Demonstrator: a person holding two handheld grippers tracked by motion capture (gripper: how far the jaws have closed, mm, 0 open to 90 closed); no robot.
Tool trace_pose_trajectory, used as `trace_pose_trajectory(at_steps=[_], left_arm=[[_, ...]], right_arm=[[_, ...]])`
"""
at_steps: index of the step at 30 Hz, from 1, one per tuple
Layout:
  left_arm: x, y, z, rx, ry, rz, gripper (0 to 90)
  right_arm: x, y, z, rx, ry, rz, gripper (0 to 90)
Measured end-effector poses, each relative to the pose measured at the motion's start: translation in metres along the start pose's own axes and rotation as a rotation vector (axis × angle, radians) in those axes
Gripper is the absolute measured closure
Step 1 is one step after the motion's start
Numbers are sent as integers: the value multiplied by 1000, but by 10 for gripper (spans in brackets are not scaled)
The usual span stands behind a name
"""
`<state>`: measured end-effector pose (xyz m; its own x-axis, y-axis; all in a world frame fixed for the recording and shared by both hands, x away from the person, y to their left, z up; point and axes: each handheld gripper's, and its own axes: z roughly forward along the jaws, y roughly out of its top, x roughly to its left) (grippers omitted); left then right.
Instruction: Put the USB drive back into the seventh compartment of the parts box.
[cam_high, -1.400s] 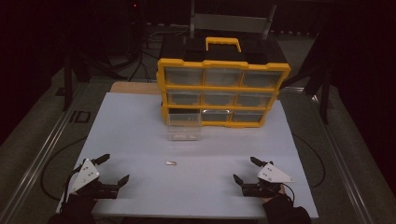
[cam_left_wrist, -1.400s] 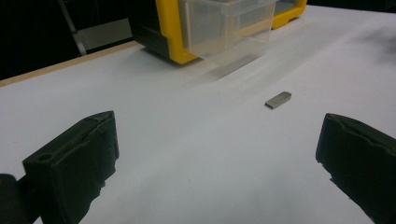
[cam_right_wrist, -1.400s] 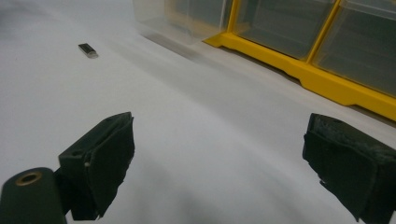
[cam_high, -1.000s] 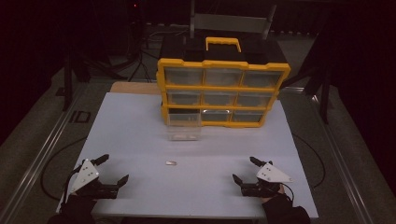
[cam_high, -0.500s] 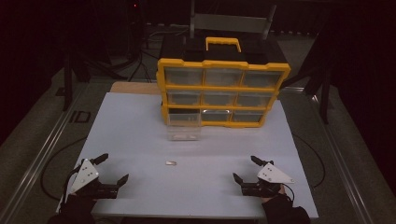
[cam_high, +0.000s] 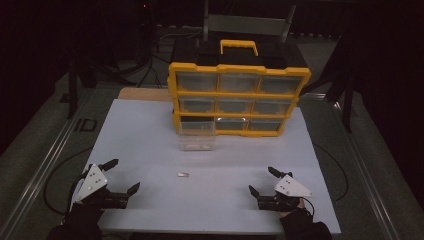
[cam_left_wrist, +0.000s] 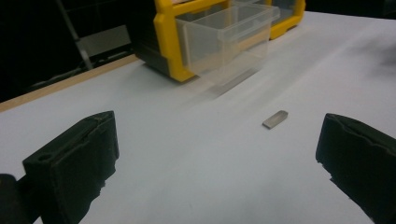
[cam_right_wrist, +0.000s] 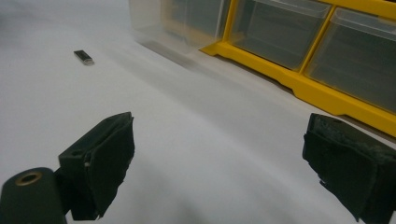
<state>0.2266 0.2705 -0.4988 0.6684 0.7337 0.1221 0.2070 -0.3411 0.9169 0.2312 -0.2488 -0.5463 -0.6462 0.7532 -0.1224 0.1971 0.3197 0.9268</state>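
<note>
A yellow organiser cabinet (cam_high: 239, 99) with clear drawers stands at the back of the white table. Its bottom-left drawer (cam_high: 197, 135) is pulled out; the same drawer (cam_left_wrist: 228, 35) looks empty in the left gripper view. A small grey metal piece (cam_high: 183, 175) lies flat on the table between the grippers, seen also as the piece (cam_left_wrist: 275, 119) and the piece (cam_right_wrist: 84, 57). My left gripper (cam_high: 121, 176) rests open at the front left, with nothing between its jaws. My right gripper (cam_high: 262, 182) rests open at the front right, empty too.
The white table top (cam_high: 150, 130) ends close behind both grippers at the front edge. A wooden strip (cam_high: 145, 94) shows behind the white sheet. Cables (cam_high: 55, 172) curl on the floor at each side. Dark stands and a chair back sit beyond the cabinet.
</note>
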Motion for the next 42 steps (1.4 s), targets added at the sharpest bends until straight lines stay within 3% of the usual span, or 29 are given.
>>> trace_pose_trajectory(at_steps=[8,17,28,42], left_arm=[[-2,20,10,27,-68,53,4],[-6,36,21,21,-106,62,4],[-10,55,39,64,-201,110,4],[-17,74,61,95,-256,155,4]], right_arm=[[0,0,0,2,-1,4,93],[-1,1,1,3,3,7,93],[0,1,1,-2,10,8,93],[1,1,1,1,24,7,93]])
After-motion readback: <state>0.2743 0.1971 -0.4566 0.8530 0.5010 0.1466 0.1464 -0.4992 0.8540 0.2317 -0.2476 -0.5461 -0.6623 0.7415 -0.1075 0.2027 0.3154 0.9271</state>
